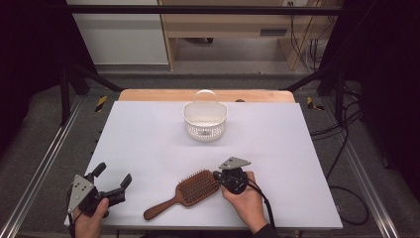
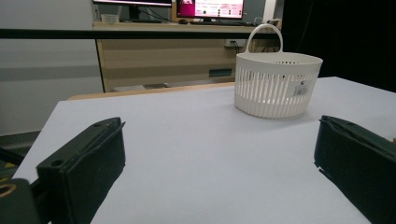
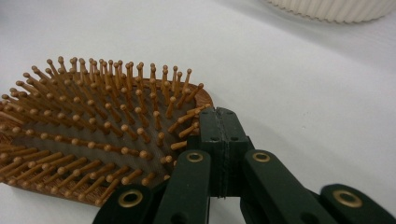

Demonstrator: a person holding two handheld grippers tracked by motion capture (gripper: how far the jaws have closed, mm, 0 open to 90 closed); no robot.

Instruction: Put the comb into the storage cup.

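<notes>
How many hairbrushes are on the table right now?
1. The wooden hairbrush lies bristles up at the table's near edge, its head against the shut right gripper. The white basket looks empty.

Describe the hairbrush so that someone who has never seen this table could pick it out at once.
On the white table, look to the near edge, between the person's two hands. The hairbrush lies there bristles up, its head beside the shut jaws of the right gripper and its handle pointing toward the near left. It is brown wood with a broad paddle head, unlike the white slotted basket farther back.
</notes>
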